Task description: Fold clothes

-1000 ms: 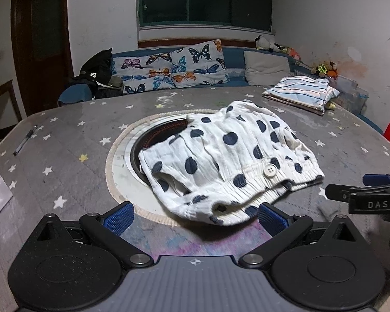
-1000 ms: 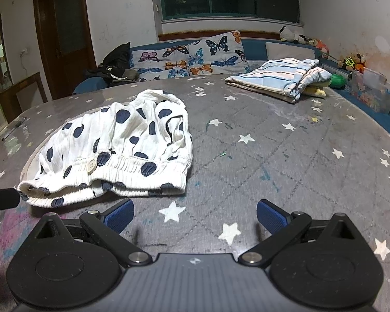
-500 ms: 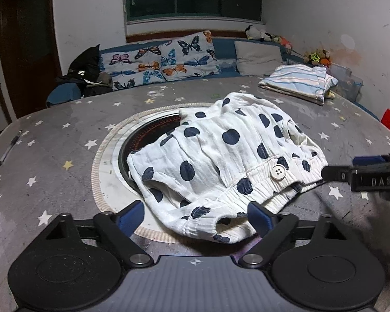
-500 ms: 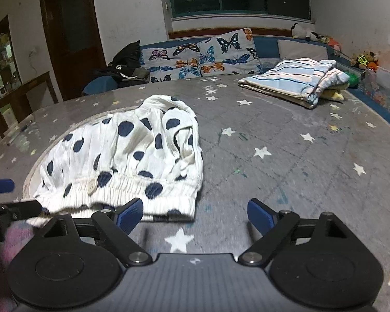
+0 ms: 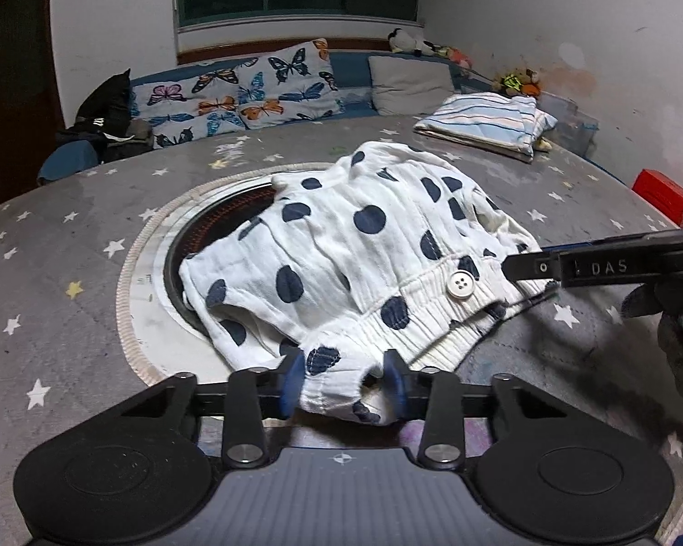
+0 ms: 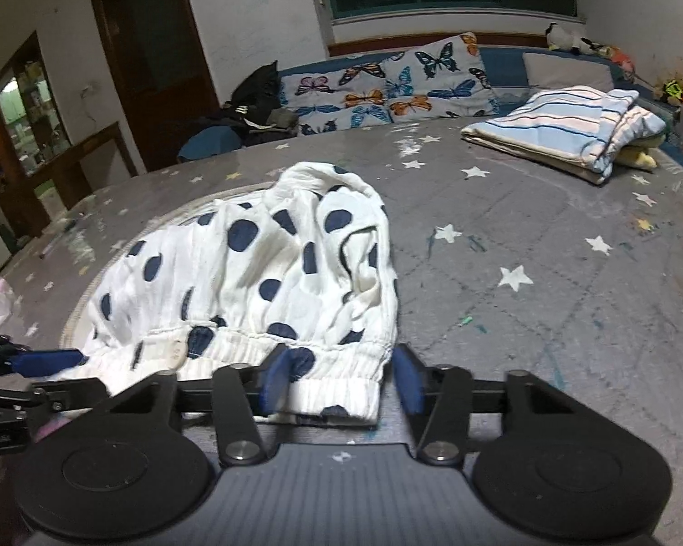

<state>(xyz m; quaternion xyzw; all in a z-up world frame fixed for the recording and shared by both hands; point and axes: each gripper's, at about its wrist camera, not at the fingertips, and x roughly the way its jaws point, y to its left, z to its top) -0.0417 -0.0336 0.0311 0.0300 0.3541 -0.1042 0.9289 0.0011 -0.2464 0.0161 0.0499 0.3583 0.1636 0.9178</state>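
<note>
Polka-dot garment (image 5: 355, 268), white with navy spots, lies crumpled on the star-print table (image 5: 68, 250), partly covering the round inset ring (image 5: 159, 245) near the table's middle. Its elastic waistband faces both cameras; one white button (image 5: 461, 285) sits on the band. Left gripper (image 5: 344, 375): jaws drawn in around the near waistband edge at 6 o'clock of the garment, blue pads (image 5: 291, 375) touching cloth on both sides, a bunch of fabric between them (whether the pinch is firm, I cannot tell). Right gripper (image 6: 339, 380): jaws narrowed around the waistband's right-hand corner, left pad against the cloth, right pad just beside the hem's end; cloth lies between them, though full closure is not shown. In the left wrist view the right gripper's finger, marked DAS, enters from 3 o'clock and meets the waistband just right of the button. Folded striped cloth (image 6: 564, 132) rests well apart at 1 o'clock on the table's far edge. Butterfly cushions (image 6: 387, 86) line the bench behind, at 12 o'clock. A red box (image 5: 665, 198) sits past the table rim at 3 o'clock.
</note>
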